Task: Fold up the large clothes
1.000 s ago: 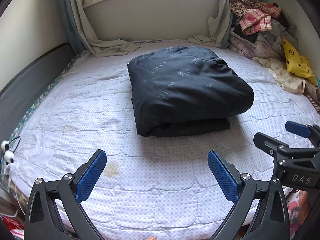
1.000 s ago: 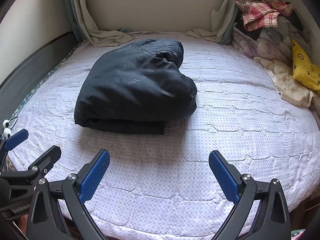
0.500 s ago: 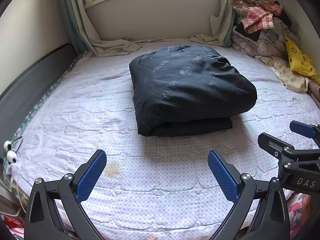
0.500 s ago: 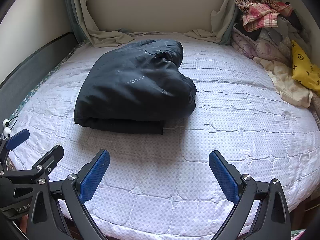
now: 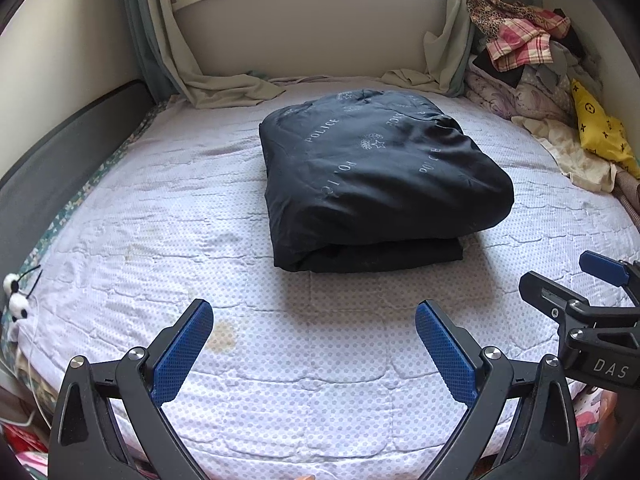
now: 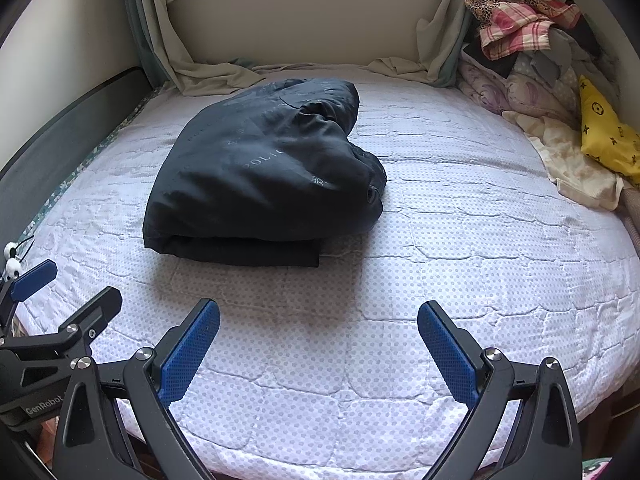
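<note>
The dark garment [image 5: 380, 184] lies folded in a thick bundle at the middle of the bed [image 5: 320, 360]. My left tool [image 5: 314, 344] and right tool [image 6: 318, 344], low in frame, stand apart, both empty, not touching the bundle.

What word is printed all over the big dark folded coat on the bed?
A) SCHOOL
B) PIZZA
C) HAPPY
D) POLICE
D: the left wrist view shows pale letters spelling POLICE repeated across the dark folded coat, beside small star emblems.
</note>
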`<act>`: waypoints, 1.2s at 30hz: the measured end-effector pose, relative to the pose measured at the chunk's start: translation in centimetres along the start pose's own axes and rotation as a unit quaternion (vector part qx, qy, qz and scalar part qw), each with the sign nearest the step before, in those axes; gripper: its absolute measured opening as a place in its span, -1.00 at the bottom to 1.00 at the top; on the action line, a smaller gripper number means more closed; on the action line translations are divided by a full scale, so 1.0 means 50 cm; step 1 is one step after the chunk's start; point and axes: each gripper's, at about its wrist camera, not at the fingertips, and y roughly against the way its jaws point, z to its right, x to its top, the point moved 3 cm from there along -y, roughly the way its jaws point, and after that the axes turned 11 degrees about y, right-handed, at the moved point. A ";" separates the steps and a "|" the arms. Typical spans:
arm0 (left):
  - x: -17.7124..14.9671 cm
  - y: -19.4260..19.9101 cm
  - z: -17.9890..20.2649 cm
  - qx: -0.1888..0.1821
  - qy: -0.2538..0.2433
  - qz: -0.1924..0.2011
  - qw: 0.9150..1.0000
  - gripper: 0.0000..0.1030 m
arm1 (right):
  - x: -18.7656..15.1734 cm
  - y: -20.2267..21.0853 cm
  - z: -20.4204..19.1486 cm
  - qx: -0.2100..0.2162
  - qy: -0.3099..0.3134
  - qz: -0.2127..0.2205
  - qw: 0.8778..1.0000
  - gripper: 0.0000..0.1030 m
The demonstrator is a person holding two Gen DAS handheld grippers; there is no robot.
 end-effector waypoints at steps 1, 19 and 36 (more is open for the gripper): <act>0.001 0.001 -0.002 0.000 0.002 0.001 1.000 0.99 | 0.000 0.000 0.000 0.000 0.000 0.000 1.000 0.92; 0.006 0.008 -0.012 -0.001 0.008 0.005 1.000 0.99 | -0.002 0.001 0.000 -0.001 0.003 0.001 1.000 0.92; 0.005 0.003 -0.018 -0.007 0.017 -0.005 1.000 0.99 | -0.007 -0.001 0.002 0.000 0.003 -0.003 1.000 0.92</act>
